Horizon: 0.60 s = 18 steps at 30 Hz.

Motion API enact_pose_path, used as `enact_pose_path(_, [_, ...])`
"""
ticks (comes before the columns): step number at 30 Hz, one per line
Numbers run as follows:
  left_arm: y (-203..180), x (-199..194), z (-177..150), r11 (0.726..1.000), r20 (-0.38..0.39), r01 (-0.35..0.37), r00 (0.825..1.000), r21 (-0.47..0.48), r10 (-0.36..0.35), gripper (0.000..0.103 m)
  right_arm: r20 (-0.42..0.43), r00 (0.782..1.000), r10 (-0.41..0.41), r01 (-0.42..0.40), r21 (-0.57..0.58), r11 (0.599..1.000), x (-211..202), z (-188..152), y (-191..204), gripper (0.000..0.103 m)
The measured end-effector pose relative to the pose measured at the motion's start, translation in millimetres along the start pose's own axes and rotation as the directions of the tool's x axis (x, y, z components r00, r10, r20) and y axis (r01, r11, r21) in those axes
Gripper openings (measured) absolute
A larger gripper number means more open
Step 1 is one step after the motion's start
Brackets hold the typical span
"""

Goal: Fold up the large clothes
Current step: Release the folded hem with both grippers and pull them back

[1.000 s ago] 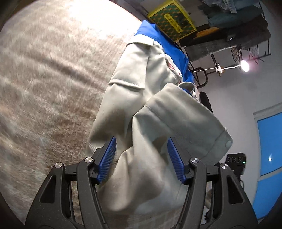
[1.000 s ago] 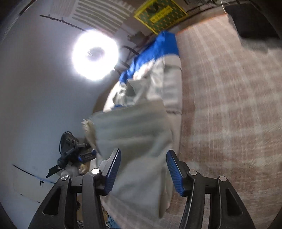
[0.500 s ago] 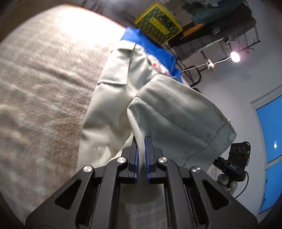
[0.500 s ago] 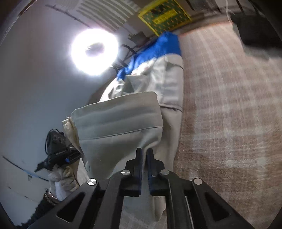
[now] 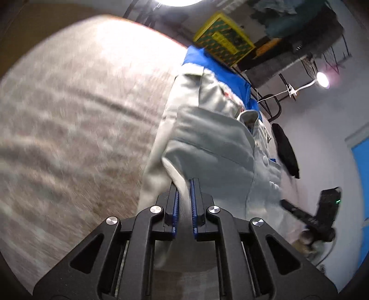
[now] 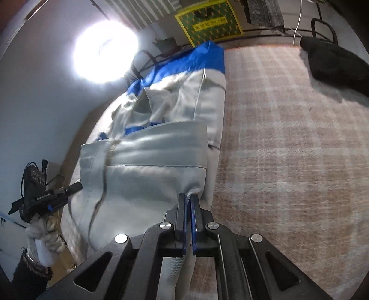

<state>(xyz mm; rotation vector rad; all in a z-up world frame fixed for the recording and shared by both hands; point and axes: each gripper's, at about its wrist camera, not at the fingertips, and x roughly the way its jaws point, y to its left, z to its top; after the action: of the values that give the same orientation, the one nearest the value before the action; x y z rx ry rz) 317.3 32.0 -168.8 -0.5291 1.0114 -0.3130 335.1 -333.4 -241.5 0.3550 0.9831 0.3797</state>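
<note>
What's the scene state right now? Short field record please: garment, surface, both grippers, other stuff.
garment: grey jacket with blue top part, near end lifted and doubled over
surface: plaid carpet
left gripper: shut on jacket fabric
right gripper: shut on jacket edge
other: black cloth on carpet, apart from jacket; green and yellow box at far end

The left gripper (image 5: 183, 182) is clamped on a fold of a pale grey jacket (image 5: 207, 147) with a blue top part, lifting its edge over the rest of the garment. The jacket lies on a beige checked rug (image 5: 80, 120). The other gripper (image 5: 320, 214) shows at the right. A yellow-edged green box (image 5: 223, 41) sits beyond the jacket, and a lamp (image 5: 322, 79) glows on the right.
</note>
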Motion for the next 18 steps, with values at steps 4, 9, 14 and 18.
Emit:
enact_pose_path(4, [-4,-4,5,1.0,0.018,-0.021,1.0,0.013,0.021,0.006,0.066,0.998,0.005,-0.006,0.018,1.0,-24,4,-6,0.005])
enact_pose_path(9, [-20,-13,2,0.995,0.014,-0.011,1.0,0.095,0.01,0.006,0.098,0.988,0.118,-0.116,-0.024,0.993,-45,1,13,0.013])
enact_pose_path(14, [-14,-34,2,0.998,0.06,-0.02,0.998,0.061,0.017,0.006,0.061,0.984,0.168,-0.154,-0.18,0.971,-38,-9,59,0.021])
enact_pose_path(18, [-7,-40,5,0.999,0.036,0.019,0.999,0.029,-0.02,0.006,0.017,0.988,0.155,-0.146,-0.255,0.956,-12,-17,85,0.024])
